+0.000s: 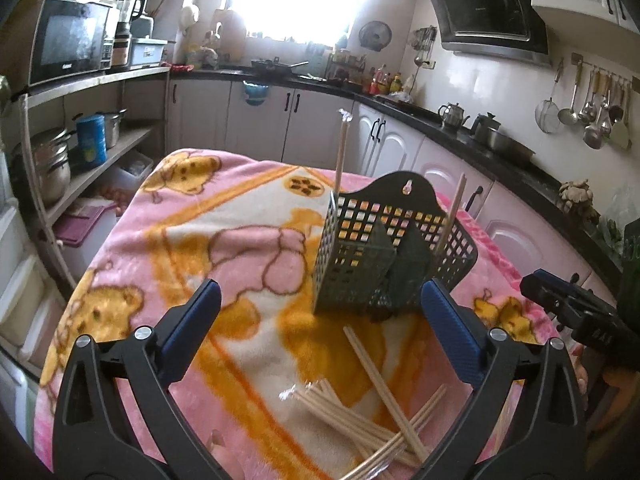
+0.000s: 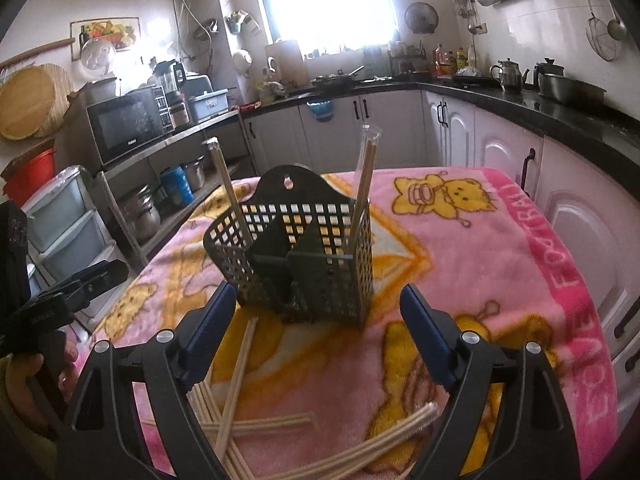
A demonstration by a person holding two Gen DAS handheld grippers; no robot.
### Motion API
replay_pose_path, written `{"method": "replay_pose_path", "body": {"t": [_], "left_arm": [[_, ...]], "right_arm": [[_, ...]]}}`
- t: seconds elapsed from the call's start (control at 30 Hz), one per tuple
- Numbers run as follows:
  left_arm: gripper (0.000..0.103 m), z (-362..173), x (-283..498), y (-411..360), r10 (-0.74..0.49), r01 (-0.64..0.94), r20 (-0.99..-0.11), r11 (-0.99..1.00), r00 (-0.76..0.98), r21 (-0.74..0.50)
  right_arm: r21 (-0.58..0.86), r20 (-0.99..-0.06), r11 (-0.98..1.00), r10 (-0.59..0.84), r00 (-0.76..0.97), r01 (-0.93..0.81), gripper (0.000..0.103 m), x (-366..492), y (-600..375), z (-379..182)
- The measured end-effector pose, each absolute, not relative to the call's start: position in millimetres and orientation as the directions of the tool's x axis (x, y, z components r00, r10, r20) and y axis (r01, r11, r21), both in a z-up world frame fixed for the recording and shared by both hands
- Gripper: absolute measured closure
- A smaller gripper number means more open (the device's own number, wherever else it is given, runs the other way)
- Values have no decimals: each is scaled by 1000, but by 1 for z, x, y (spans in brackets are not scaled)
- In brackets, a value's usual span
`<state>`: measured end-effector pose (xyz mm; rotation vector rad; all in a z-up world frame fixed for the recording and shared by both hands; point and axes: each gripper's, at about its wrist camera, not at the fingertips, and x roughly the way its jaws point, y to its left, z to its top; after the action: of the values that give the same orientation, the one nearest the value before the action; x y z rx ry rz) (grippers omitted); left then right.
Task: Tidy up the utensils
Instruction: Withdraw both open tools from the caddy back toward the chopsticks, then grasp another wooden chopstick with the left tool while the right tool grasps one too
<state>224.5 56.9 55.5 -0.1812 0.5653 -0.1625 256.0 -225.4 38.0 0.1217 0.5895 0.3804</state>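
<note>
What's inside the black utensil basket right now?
The basket holds two upright wrapped chopstick pairs, one at each end. The middle compartments look empty; their bottoms are hidden by the dividers.

Just ahead of the open claw stands a dark grey-green holder, its walls a grid of small square holes. Under it the blanket is pink with yellow bears, orange bands and a hot-pink border in pale lettering. Pale wooden chopsticks lie crisscrossed below blue pads on black arms.
</note>
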Motion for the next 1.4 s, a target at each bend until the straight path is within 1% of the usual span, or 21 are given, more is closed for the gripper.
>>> {"method": "replay_pose_path", "body": {"t": [0.27,0.63,0.83,1.07,1.17,1.27,1.33,1.4], "left_arm": [[11,27,213,58,-199,80,-568,970,799,-228],[11,-2,200,48,-220,88,-625,968,749,-235],[11,-17,196,35,-250,116,-654,963,714,-242],[11,-36,198,26,-280,108,-701,954,656,-280],[16,-42,200,23,-287,103,-714,951,639,-291],[24,-48,204,23,-292,92,-724,948,625,-304],[34,-52,208,24,-294,79,-734,946,613,-313],[39,-56,212,27,-293,63,-740,944,606,-323]], "right_arm": [[209,-575,924,381,724,-320,21,247,-225,18],[203,-634,931,362,683,-305,21,236,-231,-8],[203,-656,934,352,668,-293,21,229,-238,-19],[200,-690,942,330,645,-269,21,224,-250,-34],[204,-696,944,326,640,-259,21,222,-257,-39],[210,-700,946,322,637,-248,21,221,-264,-44],[214,-705,948,318,634,-238,21,220,-268,-47],[220,-709,948,318,629,-230,21,221,-271,-49]]}}
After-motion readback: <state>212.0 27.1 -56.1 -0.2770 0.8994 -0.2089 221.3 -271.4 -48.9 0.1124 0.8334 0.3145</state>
